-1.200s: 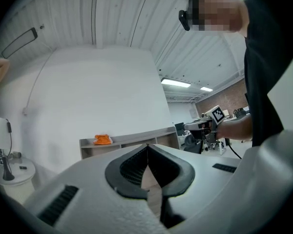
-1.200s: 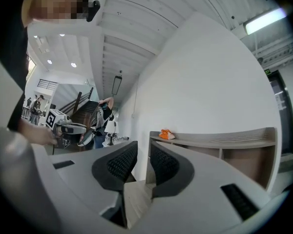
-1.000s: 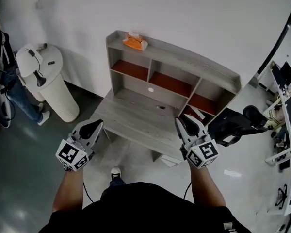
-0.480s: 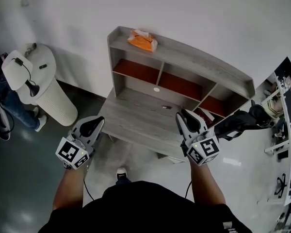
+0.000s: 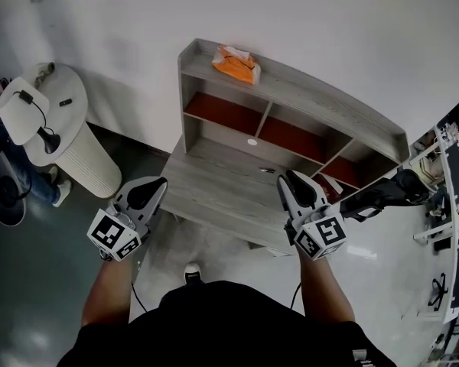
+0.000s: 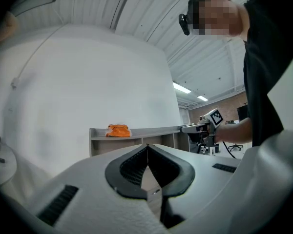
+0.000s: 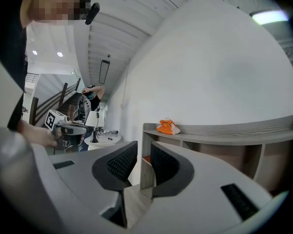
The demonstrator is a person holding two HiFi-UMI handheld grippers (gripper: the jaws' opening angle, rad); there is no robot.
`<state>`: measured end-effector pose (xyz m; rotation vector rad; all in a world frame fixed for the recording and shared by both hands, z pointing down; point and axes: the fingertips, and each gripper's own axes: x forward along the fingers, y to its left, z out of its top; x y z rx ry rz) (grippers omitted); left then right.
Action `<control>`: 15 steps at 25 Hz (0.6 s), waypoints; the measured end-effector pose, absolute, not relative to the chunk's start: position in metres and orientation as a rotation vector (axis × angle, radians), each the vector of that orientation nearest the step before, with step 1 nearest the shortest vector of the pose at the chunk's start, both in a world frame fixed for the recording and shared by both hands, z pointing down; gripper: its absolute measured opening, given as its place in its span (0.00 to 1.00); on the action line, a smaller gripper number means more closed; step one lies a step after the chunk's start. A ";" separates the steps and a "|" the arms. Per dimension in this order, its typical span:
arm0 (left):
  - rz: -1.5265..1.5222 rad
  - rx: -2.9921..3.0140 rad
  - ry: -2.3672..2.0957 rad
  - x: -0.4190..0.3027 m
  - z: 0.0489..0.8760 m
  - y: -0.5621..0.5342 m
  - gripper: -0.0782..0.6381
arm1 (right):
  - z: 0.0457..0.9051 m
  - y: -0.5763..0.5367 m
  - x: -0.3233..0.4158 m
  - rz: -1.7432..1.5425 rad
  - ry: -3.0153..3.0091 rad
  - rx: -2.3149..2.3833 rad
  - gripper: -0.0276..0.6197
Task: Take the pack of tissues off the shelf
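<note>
- The pack of tissues [image 5: 236, 63] is orange and lies on the top board of the grey shelf unit [image 5: 329, 105], near that board's left end. It is well apart from both of your tongs.
- Under the top board you have three open cubbies [image 5: 218, 112] side by side, lined red-brown. Their depths are in shadow, so I cannot tell their contents.
- On the desk board [image 5: 206, 186] in front of the cubbies lie a small white disc [image 5: 252, 141] and a small dark bit [image 5: 268, 170].
- Your left gripper [image 5: 157, 183] hangs at the desk board's front left edge. Its jaws are closed together tip to tip, with nothing between them.
- Your right gripper [image 5: 288, 179] hangs over the desk board's front right. Its jaws stand a narrow gap apart and clamp nothing.
- Left of the shelf unit, a white round stand [image 5: 69, 151] bears a few small dark items.
</note>
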<state>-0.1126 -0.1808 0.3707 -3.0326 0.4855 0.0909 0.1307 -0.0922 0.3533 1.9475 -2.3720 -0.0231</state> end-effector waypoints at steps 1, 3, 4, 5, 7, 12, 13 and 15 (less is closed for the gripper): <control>0.090 -3.033 0.490 -0.113 0.371 -0.181 0.14 | 0.354 -0.093 0.131 -0.019 -2.375 1.945 0.18; 0.081 -3.030 0.498 -0.113 0.372 -0.180 0.14 | 0.356 -0.094 0.133 -0.007 -2.383 1.947 0.18; 0.071 -3.025 0.502 -0.112 0.373 -0.180 0.14 | 0.357 -0.094 0.134 -0.001 -2.385 1.947 0.18; 0.063 -3.020 0.507 -0.112 0.374 -0.180 0.14 | 0.358 -0.095 0.135 0.004 -2.386 1.946 0.18; 0.061 -3.021 0.516 -0.112 0.375 -0.181 0.14 | 0.359 -0.096 0.137 0.011 -2.384 1.943 0.18; 0.053 -3.040 0.515 -0.116 0.383 -0.188 0.14 | 0.360 -0.104 0.135 0.022 -2.370 1.942 0.18; 0.050 -3.036 0.514 -0.117 0.383 -0.191 0.14 | 0.360 -0.107 0.134 0.025 -2.367 1.946 0.18; 0.046 -3.027 0.514 -0.121 0.384 -0.200 0.14 | 0.358 -0.115 0.130 0.027 -2.360 1.952 0.18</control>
